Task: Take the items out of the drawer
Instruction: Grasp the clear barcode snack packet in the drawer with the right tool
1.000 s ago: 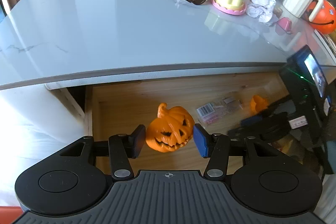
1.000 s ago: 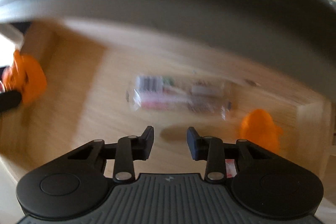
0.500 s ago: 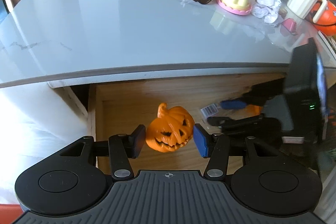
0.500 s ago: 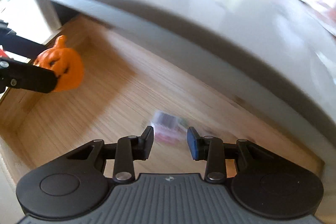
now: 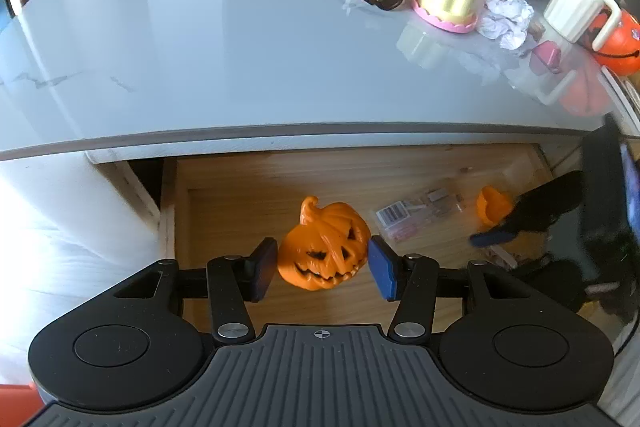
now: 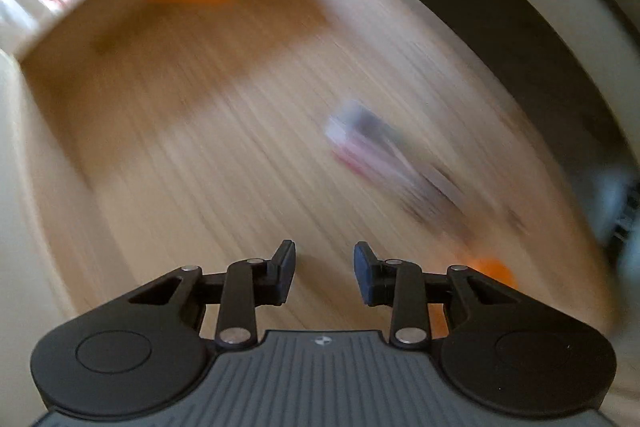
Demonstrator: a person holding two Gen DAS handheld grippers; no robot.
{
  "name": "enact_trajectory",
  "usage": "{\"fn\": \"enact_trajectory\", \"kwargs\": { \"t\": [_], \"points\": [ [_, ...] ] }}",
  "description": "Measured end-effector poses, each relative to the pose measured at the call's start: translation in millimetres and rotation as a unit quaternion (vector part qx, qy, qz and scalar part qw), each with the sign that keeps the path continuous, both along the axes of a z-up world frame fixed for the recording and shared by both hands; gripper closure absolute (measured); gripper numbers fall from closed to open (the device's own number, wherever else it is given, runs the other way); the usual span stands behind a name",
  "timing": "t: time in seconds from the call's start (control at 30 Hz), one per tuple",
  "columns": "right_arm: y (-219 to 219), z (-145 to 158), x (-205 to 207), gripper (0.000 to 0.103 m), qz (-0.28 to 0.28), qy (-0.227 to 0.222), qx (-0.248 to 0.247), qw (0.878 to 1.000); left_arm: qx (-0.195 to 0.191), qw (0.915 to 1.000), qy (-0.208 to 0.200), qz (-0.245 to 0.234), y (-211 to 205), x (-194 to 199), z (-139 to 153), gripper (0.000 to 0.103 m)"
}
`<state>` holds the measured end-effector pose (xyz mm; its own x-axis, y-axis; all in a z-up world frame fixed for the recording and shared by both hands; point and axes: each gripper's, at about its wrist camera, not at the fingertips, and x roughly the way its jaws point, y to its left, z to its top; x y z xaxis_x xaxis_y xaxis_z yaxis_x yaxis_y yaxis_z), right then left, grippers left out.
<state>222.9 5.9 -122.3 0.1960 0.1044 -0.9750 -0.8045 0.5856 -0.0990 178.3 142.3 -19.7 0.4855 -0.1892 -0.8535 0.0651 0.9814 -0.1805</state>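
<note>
Orange pumpkin [image 5: 325, 251] sits between your left claw [image 5: 322, 269] pads, both pads touching its sides, held above wooden drawer [image 5: 240, 203] floor, below bench [image 5: 240, 39] edge. Right wrist view badly blurred: clear packet [image 6: 384, 155] at 1 o'clock only a smear, label unreadable. Small orange piece [image 6: 494, 269] at 3 o'clock half hidden behind your right claw [image 6: 325, 273]. That claw's jaws part-open, gripping nothing.

My right gripper [image 6: 324, 273] has swung across the drawer [image 6: 168, 131]: the plastic packet [image 6: 384, 155] that sat ahead of its fingers now lies off to the right, and the small orange piece [image 6: 494, 271] has slipped close beside them. Its view has blurred again.
</note>
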Motion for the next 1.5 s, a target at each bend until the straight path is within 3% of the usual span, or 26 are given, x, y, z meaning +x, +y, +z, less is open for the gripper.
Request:
{"fn": "enact_trajectory", "kwargs": {
  "t": [0.13,0.23,0.3,0.4,0.47,0.57,0.63,0.73,0.87,1.03,1.1,1.27,1.37,1.5],
  "points": [
    [-9.6,18.7,4.4,0.071,-0.037,-0.020,0.064,0.997,0.003,1.0000,-0.002,0.002,-1.3,1.4,1.1,0.048],
    [8.0,19.4,26.4,0.071,-0.010,-0.062,0.085,0.994,0.005,0.9999,-0.004,0.008,-1.0,2.7,2.3,0.048],
    [18.4,11.4,28.2,0.067,0.010,-0.086,0.079,0.993,0.005,0.9999,-0.002,0.011,0.9,1.7,0.8,0.048],
    [30.2,-7.5,29.6,0.065,0.039,-0.080,0.068,0.994,0.002,0.9998,0.006,0.020,6.6,1.6,-3.9,0.048],
    [35.0,-11.9,28.6,0.062,0.046,-0.106,0.059,0.992,-0.001,0.9997,0.009,0.025,9.2,1.4,-4.8,0.048],
    [30.8,-7.8,38.0,0.056,0.008,-0.061,0.085,0.994,-0.005,0.9996,0.008,0.025,9.6,1.8,-4.3,0.048],
    [27.5,-3.5,39.8,0.053,0.002,-0.005,0.105,0.994,-0.006,0.9997,0.007,0.021,8.5,3.2,-3.6,0.048],
    [20.5,5.2,35.6,0.060,0.009,0.080,0.151,0.985,-0.009,0.9998,0.007,0.018,9.7,0.1,-3.6,0.048],
    [23.0,8.7,10.8,0.059,0.057,-0.025,0.104,0.993,-0.011,0.9997,0.007,0.021,10.7,0.6,-3.5,0.048],
    [6.4,2.8,31.7,0.057,0.064,-0.091,0.071,0.991,-0.009,0.9996,0.013,0.023,11.0,1.9,-4.6,0.048],
    [4.8,0.2,34.1,0.057,0.065,-0.099,0.070,0.990,-0.009,0.9995,0.014,0.025,11.2,0.7,-5.4,0.048],
    [-1.8,4.8,47.6,0.054,0.032,-0.072,0.106,0.991,-0.012,0.9995,0.015,0.023,9.9,-2.2,-5.5,0.048],
    [-5.7,6.5,51.2,0.054,0.013,-0.088,0.100,0.991,-0.014,0.9995,0.017,0.024,12.3,-5.9,-7.0,0.048],
    [-10.5,2.2,53.4,0.044,0.003,-0.088,0.093,0.992,-0.017,0.9994,0.020,0.024,12.2,-7.0,-7.0,0.048]
  ]
}}
